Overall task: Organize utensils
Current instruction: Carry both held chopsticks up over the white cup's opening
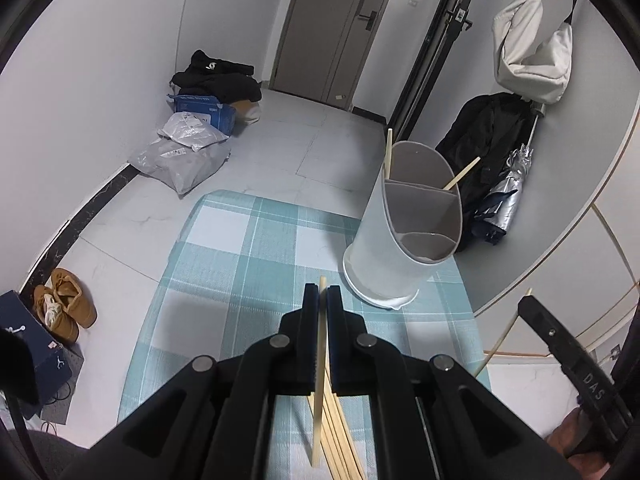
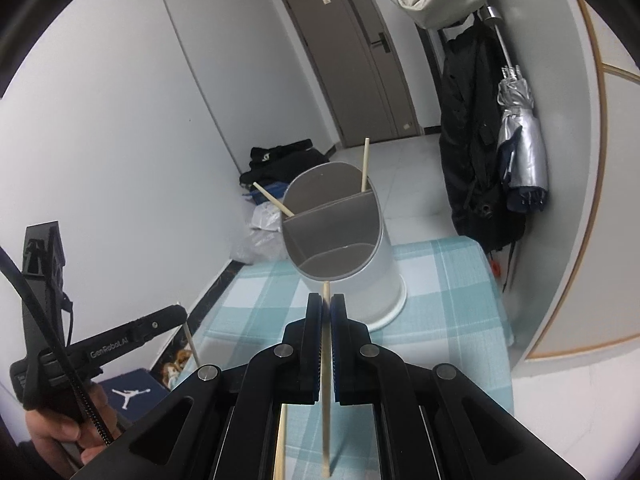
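A white utensil holder [image 1: 394, 236] with grey inner dividers stands on the blue checked cloth [image 1: 240, 264]; two chopsticks [image 1: 387, 152] lean in its far compartment. It also shows in the right wrist view [image 2: 344, 248], just ahead of my right gripper. My left gripper [image 1: 323, 296] is shut on a wooden chopstick [image 1: 318, 400], held above the cloth, left of and nearer than the holder. Several loose chopsticks [image 1: 340, 436] lie on the cloth under it. My right gripper [image 2: 326, 304] is shut on another chopstick [image 2: 326, 400], near the holder's front rim.
Floor beyond the table holds plastic bags [image 1: 180, 152], a blue box, black clothing and brown shoes [image 1: 64, 308]. A black coat, umbrella [image 2: 520, 140] and white bag hang by the wall on the right. A closed door [image 1: 340, 28] is at the back.
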A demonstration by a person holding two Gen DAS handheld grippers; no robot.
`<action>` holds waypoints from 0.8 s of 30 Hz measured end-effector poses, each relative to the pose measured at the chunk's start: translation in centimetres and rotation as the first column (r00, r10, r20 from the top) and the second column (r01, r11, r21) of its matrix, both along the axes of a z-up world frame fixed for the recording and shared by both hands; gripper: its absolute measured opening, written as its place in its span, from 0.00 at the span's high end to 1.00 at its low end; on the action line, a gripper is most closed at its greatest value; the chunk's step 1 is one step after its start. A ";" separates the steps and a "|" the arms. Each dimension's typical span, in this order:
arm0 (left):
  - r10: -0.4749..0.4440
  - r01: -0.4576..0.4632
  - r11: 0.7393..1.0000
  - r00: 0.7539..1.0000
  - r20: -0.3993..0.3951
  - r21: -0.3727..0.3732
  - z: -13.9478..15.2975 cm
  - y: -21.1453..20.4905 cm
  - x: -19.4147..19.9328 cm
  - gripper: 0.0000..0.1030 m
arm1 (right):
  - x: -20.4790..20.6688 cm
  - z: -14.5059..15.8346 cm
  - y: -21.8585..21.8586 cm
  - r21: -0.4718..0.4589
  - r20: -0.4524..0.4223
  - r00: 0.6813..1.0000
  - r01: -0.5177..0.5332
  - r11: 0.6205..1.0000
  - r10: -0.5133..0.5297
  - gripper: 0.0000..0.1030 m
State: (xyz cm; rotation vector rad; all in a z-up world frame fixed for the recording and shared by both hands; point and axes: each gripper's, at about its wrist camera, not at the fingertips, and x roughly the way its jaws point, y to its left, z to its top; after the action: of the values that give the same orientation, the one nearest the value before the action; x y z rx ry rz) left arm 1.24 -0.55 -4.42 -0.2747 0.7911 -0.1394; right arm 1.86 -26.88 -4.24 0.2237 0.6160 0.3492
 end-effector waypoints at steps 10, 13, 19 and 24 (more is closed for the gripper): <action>-0.010 0.010 1.000 1.000 0.006 0.012 0.9 0.1 -2.1 0.99 | -2.4 -0.8 0.8 -0.020 -0.001 1.000 -0.010 1.000 0.010 0.97; -0.012 0.012 1.000 1.000 0.009 0.000 1.1 0.4 -2.4 0.99 | -2.6 -0.4 1.1 -0.029 0.013 1.000 -0.014 0.999 0.015 0.97; -0.036 0.036 0.999 0.999 0.013 -0.018 1.9 0.4 -2.4 0.99 | -2.0 0.4 1.1 -0.013 0.028 1.000 -0.009 1.000 0.010 0.97; -0.075 0.076 0.997 0.995 0.060 -0.024 3.4 -0.2 -2.5 0.99 | -1.3 1.0 1.0 -0.001 0.038 0.999 -0.008 1.000 0.008 0.97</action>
State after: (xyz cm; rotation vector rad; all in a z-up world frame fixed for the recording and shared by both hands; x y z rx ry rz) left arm -1.26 -0.76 -1.06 -0.2645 0.7418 -0.2283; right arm 0.58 -25.92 -3.26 0.2134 0.5801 0.3603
